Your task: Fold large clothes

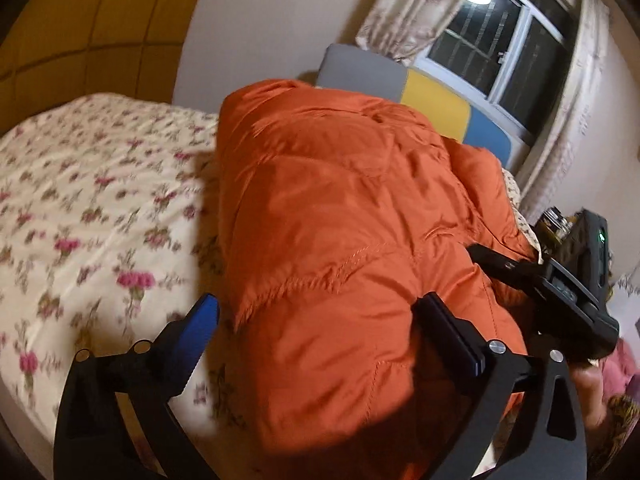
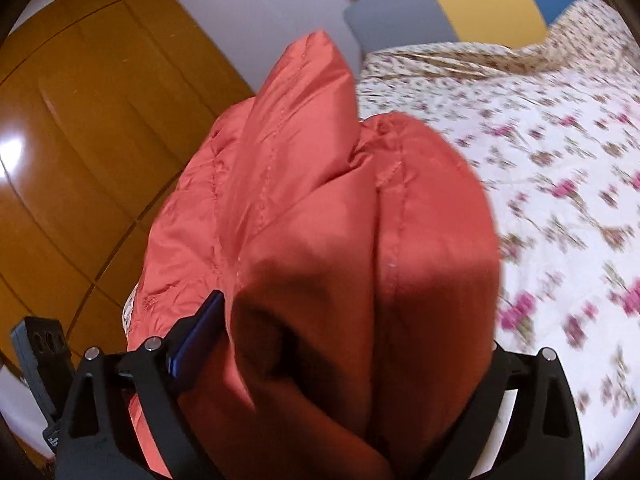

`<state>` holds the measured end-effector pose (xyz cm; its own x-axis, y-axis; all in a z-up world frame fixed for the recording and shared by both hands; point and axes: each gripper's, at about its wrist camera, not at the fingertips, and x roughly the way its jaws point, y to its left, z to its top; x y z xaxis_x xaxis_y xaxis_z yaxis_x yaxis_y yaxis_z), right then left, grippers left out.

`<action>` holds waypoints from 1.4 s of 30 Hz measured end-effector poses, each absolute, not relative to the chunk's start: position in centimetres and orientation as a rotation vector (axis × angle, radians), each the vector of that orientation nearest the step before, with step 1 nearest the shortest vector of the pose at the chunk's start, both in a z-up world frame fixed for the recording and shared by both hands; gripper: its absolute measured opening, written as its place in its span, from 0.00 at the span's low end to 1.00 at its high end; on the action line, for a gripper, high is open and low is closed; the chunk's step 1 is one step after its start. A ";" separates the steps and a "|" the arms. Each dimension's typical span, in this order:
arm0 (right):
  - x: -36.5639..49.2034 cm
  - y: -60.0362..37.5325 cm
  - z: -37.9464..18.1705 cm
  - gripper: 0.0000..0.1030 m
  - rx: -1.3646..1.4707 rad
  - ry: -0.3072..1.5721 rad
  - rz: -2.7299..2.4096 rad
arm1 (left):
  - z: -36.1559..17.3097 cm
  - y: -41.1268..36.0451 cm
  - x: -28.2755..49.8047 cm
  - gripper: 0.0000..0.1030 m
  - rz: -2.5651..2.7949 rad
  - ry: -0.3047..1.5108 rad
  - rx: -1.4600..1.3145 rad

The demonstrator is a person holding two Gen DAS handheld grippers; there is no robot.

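Note:
An orange quilted down jacket (image 1: pixel 340 216) lies bunched on the floral bedspread (image 1: pixel 80 208). My left gripper (image 1: pixel 320 320) stands wide open, its fingers on either side of the jacket's near end, with puffy fabric bulging between them. The right gripper's black body (image 1: pixel 576 292) shows at the right edge of the left wrist view, its fingers reaching into the jacket. In the right wrist view my right gripper (image 2: pixel 352 328) is wide open around a thick bundle of the jacket (image 2: pixel 320 220); its left finger (image 2: pixel 200 328) presses the fabric and the right finger is hidden behind it.
A grey, yellow and blue headboard (image 1: pixel 436 100) stands past the bed, under a dark window (image 1: pixel 504 44) with patterned curtains. A brown wooden wardrobe (image 2: pixel 80 140) is at the left. The floral bedspread (image 2: pixel 560 200) spreads to the right of the jacket.

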<state>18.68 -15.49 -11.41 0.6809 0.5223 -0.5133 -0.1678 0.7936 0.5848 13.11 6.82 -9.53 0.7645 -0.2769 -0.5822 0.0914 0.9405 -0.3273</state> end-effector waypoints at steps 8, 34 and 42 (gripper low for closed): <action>18.4 -17.2 -3.1 0.86 0.366 0.535 0.211 | -4.0 7.5 14.9 0.97 -0.039 0.605 -0.313; 31.6 -10.2 -10.6 0.58 0.211 0.784 0.150 | -8.9 2.2 30.8 0.97 0.059 0.790 -0.091; 32.0 -10.9 -11.7 0.60 0.250 0.789 0.172 | -9.4 1.6 31.2 0.97 0.096 0.775 -0.055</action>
